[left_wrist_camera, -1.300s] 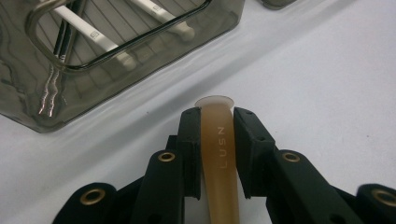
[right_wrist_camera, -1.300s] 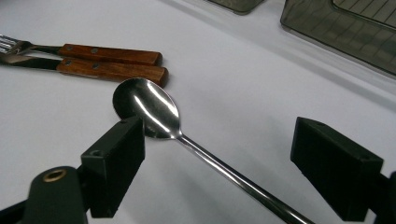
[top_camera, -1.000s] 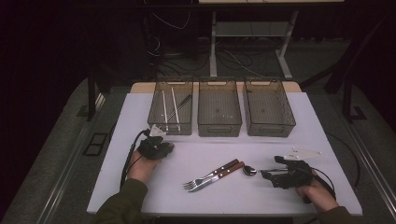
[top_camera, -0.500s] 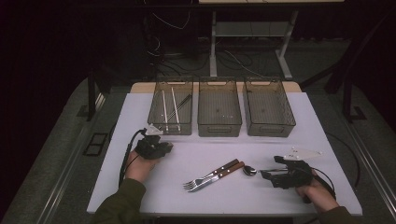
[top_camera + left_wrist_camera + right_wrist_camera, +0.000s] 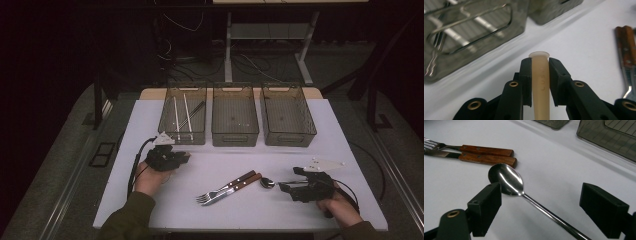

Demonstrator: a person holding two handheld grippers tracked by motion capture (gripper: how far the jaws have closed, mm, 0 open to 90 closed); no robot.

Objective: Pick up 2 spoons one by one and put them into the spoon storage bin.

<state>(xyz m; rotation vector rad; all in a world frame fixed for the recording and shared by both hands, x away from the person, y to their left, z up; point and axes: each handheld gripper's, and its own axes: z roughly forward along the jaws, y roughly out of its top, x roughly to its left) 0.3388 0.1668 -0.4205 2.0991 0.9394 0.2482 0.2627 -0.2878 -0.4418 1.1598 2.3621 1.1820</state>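
A cream-coloured utensil handle (image 5: 540, 75), clamped between the closed jaws of the left hand-held gripper (image 5: 539, 60), is made plain in the left gripper view; from the high view the left hand-held gripper (image 5: 172, 156) is seen on the white desk (image 5: 350, 150), just before the left bin (image 5: 184, 114), but what it holds cannot be made out there. In the right gripper view the jaws of the right hand-held gripper (image 5: 544, 200) are spread wide, and a steel spoon (image 5: 509, 181) lies on the desk between them, untouched, its bowl near two wooden-handled pieces (image 5: 485, 155). In the high view a fork and knife (image 5: 227, 187) are seen side by side, left of the right hand-held gripper (image 5: 292, 186). Three mesh bins stand in a row; long thin utensils (image 5: 182, 117) lie in the left one, while the middle bin (image 5: 235, 115) and the right bin (image 5: 288, 115) appear bare.
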